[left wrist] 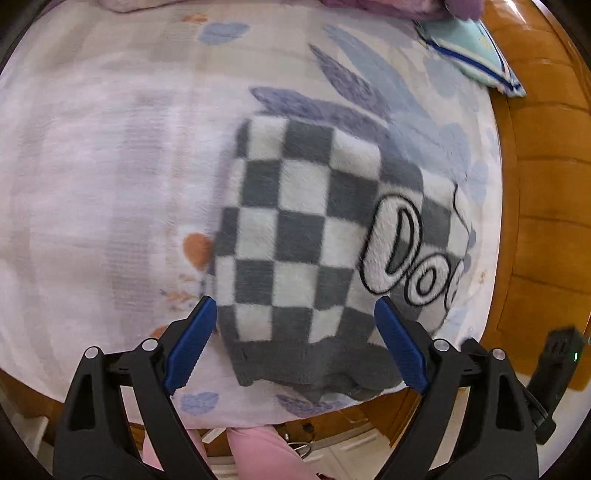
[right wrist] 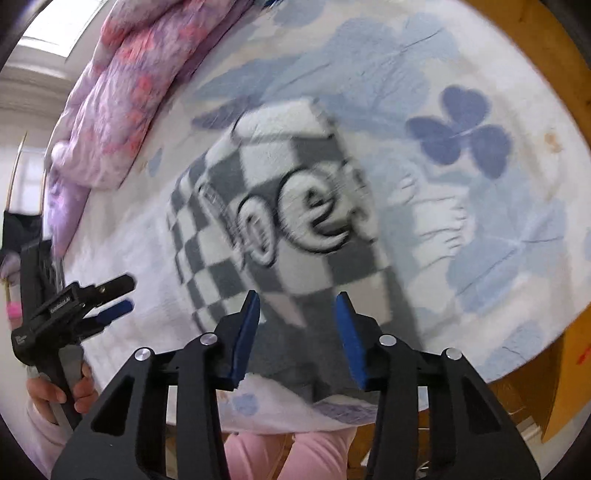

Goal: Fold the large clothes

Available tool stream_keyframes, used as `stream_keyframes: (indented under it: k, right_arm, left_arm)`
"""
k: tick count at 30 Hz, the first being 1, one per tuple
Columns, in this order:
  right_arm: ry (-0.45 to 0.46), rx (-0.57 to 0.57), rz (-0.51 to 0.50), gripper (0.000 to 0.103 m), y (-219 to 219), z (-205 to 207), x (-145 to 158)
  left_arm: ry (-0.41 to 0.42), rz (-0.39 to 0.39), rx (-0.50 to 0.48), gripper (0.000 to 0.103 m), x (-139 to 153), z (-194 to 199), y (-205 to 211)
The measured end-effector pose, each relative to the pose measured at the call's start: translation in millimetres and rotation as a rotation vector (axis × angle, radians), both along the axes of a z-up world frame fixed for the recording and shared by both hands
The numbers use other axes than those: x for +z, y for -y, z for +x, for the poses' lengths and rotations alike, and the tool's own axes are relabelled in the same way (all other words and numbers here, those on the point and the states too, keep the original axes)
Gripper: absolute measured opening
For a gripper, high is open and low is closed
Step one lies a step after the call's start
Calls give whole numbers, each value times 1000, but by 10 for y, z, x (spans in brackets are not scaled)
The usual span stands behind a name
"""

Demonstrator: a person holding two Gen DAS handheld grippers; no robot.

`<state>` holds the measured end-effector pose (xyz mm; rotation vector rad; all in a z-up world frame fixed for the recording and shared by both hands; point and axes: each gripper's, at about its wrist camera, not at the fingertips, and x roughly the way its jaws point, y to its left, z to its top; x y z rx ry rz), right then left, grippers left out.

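Right gripper (right wrist: 297,332), spread and empty, hovers nearest the sweater's (right wrist: 280,221) grey hem; the folded bundle runs lengthwise straight ahead. Left gripper (left wrist: 295,339) is spread too.

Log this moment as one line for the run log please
stage: fold looks done | checkered garment: folded bundle on floral bedsheet | left gripper: jaws open, empty | right gripper: jaws open, empty

I'm standing at a bed with a floral sheet (left wrist: 110,166), wooden floor (left wrist: 546,184) beyond, daylight coming through a window (right wrist: 55,26).
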<state>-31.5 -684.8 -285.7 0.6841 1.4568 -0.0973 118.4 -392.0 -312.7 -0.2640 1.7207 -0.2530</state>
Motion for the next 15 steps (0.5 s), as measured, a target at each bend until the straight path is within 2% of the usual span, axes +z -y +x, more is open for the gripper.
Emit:
stream_keyframes:
  k: [2,3,5,7,8,9,12,15]
  right_arm:
    - [-53,82,-99,43,-169,221,-146]
    - [-63,113,-136,62,-253,326,-202]
    - [-61,149,-255,90,-386,497,-347]
    - [-96,199,-379,90,-482,574,-533]
    - [-99,198,-402,85,-484,585,-573]
    - [-96,169,-417,75,-441,574,-597]
    - [-81,82,-383,66,-141,473,-615]
    - [-71,87,-399,66,132,447,-693]
  left_arm:
    - [-26,9,-16,88,-147,-50,98]
    - [-32,10,-19,88,-166,-88,83]
    - [-27,-5,-11,88,-165,-172,16]
    - [-45,-16,1,88,-200,-253,-58]
    - [-53,-22,3,88,-226,-263,-76]
    - [-57,-27,5,88,-249,-280,-97]
    - [-47,-16,20,88,-286,-295,-164]
    - [-44,-30,52,88,-371,-252,-241]
